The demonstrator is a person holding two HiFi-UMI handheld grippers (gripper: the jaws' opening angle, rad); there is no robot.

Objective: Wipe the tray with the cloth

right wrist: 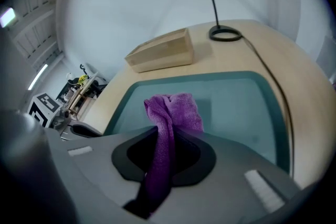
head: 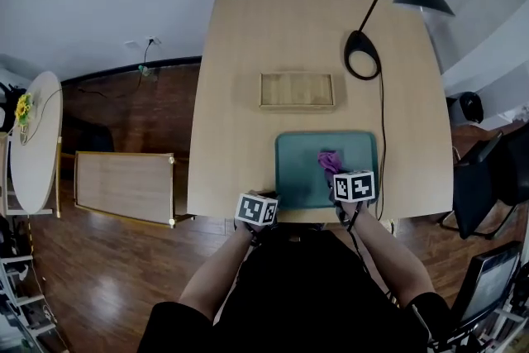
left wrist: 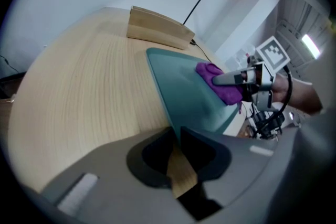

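Note:
A teal tray (head: 299, 169) lies on the light wooden table (head: 240, 120), near its front edge. A purple cloth (head: 331, 159) rests on the tray's right half. My right gripper (head: 352, 187) is shut on the cloth. In the right gripper view the cloth (right wrist: 176, 110) runs up from between the jaws (right wrist: 167, 136) and bunches on the tray floor (right wrist: 236, 105). My left gripper (head: 257, 209) is at the tray's near left corner. In the left gripper view its jaws (left wrist: 176, 135) are closed on the tray's rim (left wrist: 173, 97). That view also shows the cloth (left wrist: 220, 84) held by the right gripper.
A shallow wooden box (head: 297, 90) sits behind the tray. A black desk lamp (head: 362, 54) stands at the back right, its cord running along the table's right side. A dark chair (head: 483, 178) is beyond the table's right edge.

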